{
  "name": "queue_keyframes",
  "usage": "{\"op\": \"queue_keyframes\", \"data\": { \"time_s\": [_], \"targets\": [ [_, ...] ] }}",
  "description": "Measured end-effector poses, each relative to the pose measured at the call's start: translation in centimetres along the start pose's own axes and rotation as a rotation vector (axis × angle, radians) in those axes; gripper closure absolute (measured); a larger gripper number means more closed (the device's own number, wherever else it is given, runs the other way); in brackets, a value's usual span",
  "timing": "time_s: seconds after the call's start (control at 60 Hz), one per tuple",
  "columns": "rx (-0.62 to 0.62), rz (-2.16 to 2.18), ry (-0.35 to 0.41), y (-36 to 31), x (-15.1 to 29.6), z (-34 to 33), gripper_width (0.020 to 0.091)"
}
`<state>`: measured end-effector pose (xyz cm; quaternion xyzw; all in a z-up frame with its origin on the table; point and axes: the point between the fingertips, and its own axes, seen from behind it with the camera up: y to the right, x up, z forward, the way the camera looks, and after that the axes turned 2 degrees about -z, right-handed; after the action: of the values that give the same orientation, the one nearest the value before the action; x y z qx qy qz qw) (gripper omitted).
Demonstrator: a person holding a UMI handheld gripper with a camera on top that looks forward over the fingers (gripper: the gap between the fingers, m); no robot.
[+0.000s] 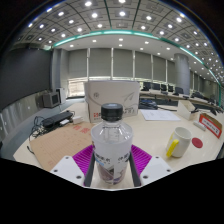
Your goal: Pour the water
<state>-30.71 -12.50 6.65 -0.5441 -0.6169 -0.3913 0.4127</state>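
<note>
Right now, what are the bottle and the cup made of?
The bottle looks like clear plastic: you can see through it, and its cap is dark. It stands between the tool's fingers. The cup looks like glossy white ceramic or plastic, with a yellow part; hard to say which.

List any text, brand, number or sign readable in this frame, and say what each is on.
No text can be read here.
Bottle, between the gripper fingers: its label shows no legible print.
Cardboard box behind the bottle: faint marks on its front, too small to read.
Red-and-white packet beyond the cup: print too blurred to read.
Papers on the table: nothing legible.
</note>
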Motion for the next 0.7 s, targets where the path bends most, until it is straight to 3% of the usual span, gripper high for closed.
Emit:
{"op": "queue_keyframes", "data": {
  "time_s": [0.083,0.217,0.3,0.483,0.7],
  "targets": [
    [0.002,-0.011,0.014,-0.2,0.3,0.3,0.0559],
    [0.009,0.016,-0.004,0.2,0.2,0.1,0.0687],
    [0.041,0.056,-0.02,0.0,0.8,-0.4,0.0721],
    [0.103,0.313,0.033,1.2,6.3,-1.1,0.0722],
    [0.253,1.018,0.075,6.4,12.4,-0.1,0.0723]
  ]
}}
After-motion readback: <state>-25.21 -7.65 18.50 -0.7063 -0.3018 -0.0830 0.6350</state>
